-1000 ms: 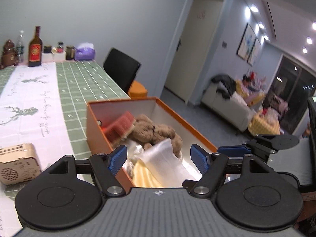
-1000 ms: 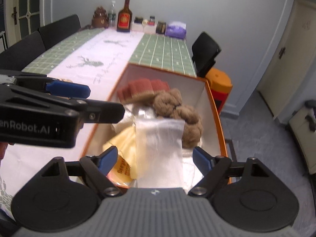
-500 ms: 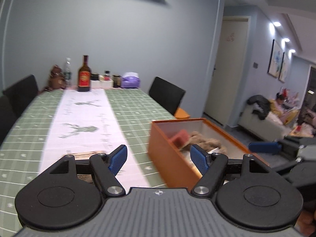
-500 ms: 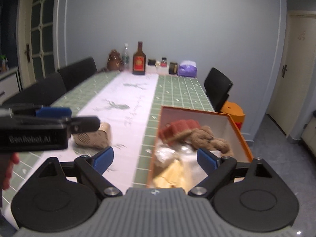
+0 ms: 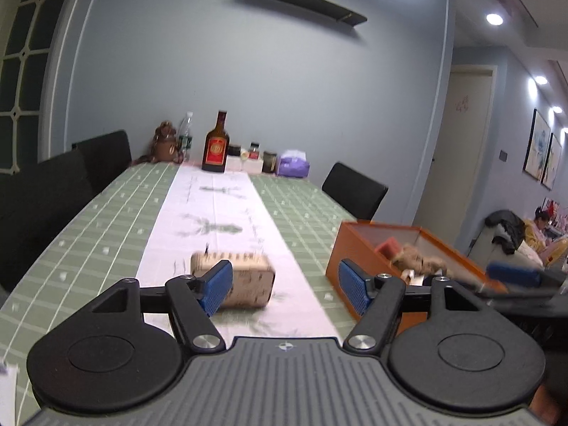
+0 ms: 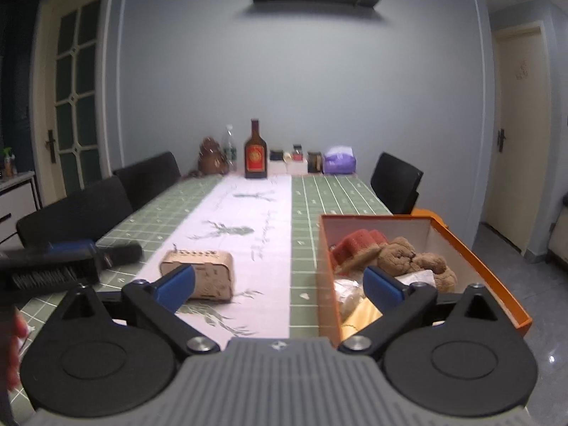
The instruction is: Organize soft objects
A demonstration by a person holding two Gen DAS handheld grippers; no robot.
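An orange box [image 6: 479,259] stands at the table's right edge and holds soft things: a brown plush toy [image 6: 411,255], a red knitted piece [image 6: 358,243], a white cloth [image 6: 419,277] and a yellow item [image 6: 362,314]. The box also shows in the left wrist view [image 5: 358,266]. My right gripper [image 6: 280,285] is open and empty, above the table just left of the box. My left gripper [image 5: 285,285] is open and empty, further left, and shows in the right wrist view [image 6: 71,259].
A small tan wooden speaker box [image 6: 198,278] lies on the white table runner [image 6: 248,220]. Bottles, jars and a purple tissue pack [image 6: 339,163] line the far end of the table. Black chairs [image 6: 396,183] stand on both sides.
Both grippers have pulled back and up from over the orange box, and the left one has swung left towards the table's middle. Both stay open and empty.
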